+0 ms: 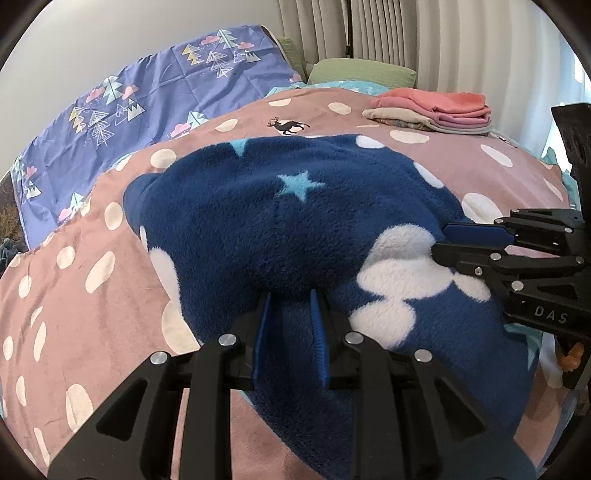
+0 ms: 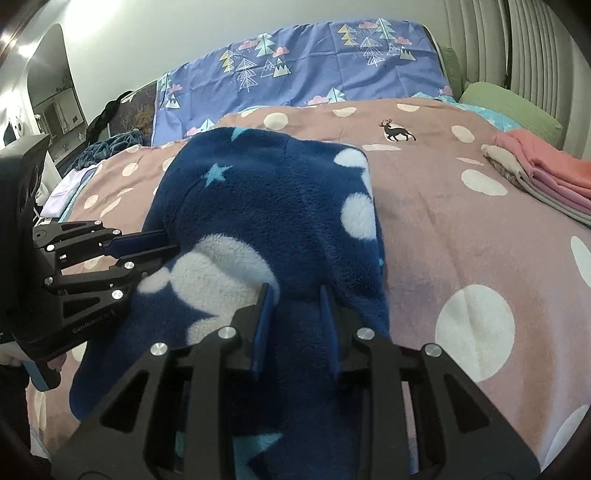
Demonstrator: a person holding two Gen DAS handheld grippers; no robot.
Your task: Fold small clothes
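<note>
To the right of the dark blue fleece garment with white clouds and pale blue stars (image 2: 280,221), I see a broad stretch of the pink bedspread with white dots (image 2: 461,258) running out to a stack of folded pink and beige clothes (image 2: 543,173) near the far right edge. To the left, the bedspread narrows toward the bed's side, where a purple sheet printed with trees and clouds (image 1: 122,122) lies along the wall. A green pillow (image 1: 362,70) sits at the head, below the pale curtains (image 1: 369,29).

The fleece lies in the middle of the bedspread, bunched and raised at its near end, its far end flat. My left gripper (image 1: 290,299) has its blue pads pinched on a fold of the fleece at the near edge. My right gripper (image 2: 297,291) likewise clamps a ridge of the same fleece, just beside the left one; each shows side-on in the other's view, fingertips buried in the pile.
</note>
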